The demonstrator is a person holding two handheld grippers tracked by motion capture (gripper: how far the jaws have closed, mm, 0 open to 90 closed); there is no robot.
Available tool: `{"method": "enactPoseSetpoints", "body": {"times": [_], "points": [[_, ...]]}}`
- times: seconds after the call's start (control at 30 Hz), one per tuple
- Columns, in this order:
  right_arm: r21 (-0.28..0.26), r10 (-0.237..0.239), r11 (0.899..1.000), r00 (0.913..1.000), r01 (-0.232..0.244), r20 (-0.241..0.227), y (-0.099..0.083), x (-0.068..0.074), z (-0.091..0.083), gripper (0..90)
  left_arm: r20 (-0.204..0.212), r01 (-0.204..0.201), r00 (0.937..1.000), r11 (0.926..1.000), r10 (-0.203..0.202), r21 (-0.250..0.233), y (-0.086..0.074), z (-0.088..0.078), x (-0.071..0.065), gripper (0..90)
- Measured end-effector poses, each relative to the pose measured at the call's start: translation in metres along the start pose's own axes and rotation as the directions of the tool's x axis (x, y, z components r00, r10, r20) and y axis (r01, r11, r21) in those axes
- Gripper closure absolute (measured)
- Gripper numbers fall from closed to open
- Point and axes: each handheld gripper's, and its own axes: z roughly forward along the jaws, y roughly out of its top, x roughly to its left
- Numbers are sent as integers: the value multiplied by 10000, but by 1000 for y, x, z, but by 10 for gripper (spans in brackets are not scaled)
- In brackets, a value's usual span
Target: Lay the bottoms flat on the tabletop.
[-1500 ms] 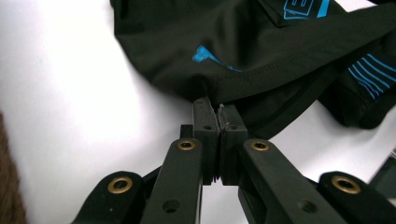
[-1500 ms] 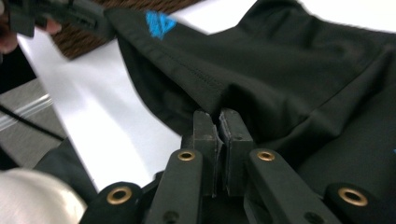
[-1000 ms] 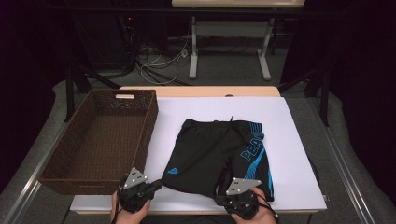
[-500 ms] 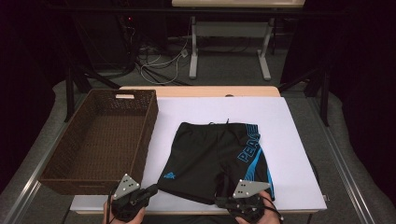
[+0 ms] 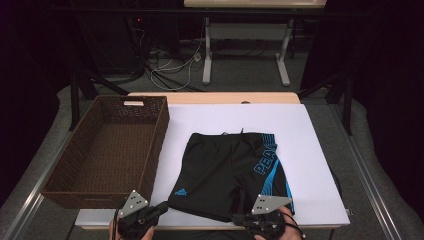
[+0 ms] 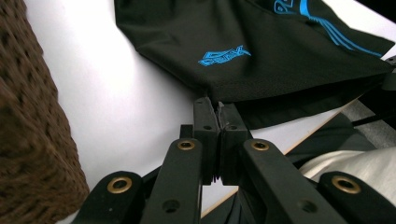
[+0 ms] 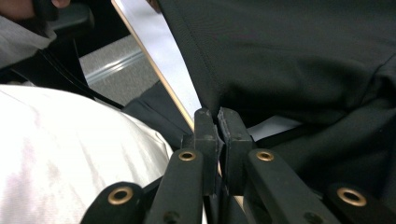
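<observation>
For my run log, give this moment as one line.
shorts: flat on table | left tongs: shut on hem | right tongs: shut on hem | basket: empty

Smooth cloth shorts (image 5: 227, 172), rough woven wicker basket (image 5: 107, 150)

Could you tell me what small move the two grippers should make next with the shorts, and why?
Probably lift both together and fold the near hem away, toward the waistband. The left gripper and right gripper are each shut on a near leg hem of the shorts, which lie flat beside the basket.
</observation>
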Motion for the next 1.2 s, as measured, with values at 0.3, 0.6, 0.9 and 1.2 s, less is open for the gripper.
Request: {"method": "enactPoseSetpoints", "body": {"times": [0.3,0.6,0.9,1.2], "points": [[-716,345,9968,9992,-360,-215,1,-6,-10,707,141,117,9998,9996,-113,-260,1,11,-7,655],[-1351,715,9893,9908,-557,1153,0,-23,-28,633,174,246,9996,9965,-233,-796,8,14,-8,505],[-1737,1747,9758,9520,-1332,2514,-4,-51,-56,612,287,15,9996,9976,4,-690,19,31,-10,431],[-1479,2522,9665,8845,-2099,3924,-24,-79,-75,609,840,-521,9948,9961,581,-716,32,49,-22,395]]}}
